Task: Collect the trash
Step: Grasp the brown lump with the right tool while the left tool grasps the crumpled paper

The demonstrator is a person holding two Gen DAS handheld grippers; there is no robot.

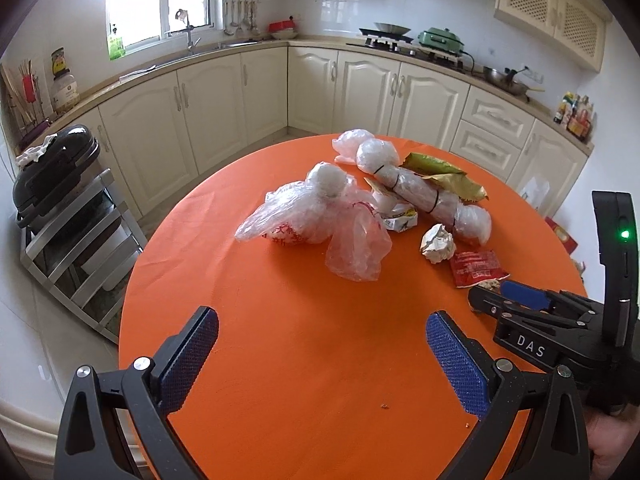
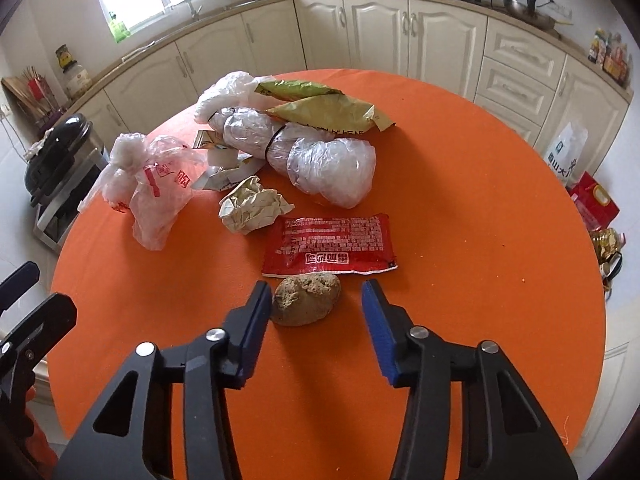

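A round orange table (image 1: 304, 360) (image 2: 480, 208) holds a pile of trash. A brown lump (image 2: 306, 299) lies between the fingers of my open right gripper (image 2: 316, 300), close to the left finger. Beyond it lie a red wrapper (image 2: 332, 245) (image 1: 476, 267), a crumpled paper ball (image 2: 252, 204) (image 1: 438, 243), a long clear plastic bundle (image 2: 304, 152) (image 1: 428, 196), a green-gold packet (image 2: 324, 114) (image 1: 444, 176) and clear plastic bags (image 2: 156, 184) (image 1: 316, 220). My left gripper (image 1: 322, 340) is open and empty above bare table. The right gripper also shows in the left wrist view (image 1: 520, 300).
A black-lidded appliance on a metal rack (image 1: 60, 184) (image 2: 60, 168) stands left of the table. Cream kitchen cabinets (image 1: 360, 92) run behind. A red box (image 2: 596, 200) and a white bag (image 2: 566, 152) sit on the floor at the right.
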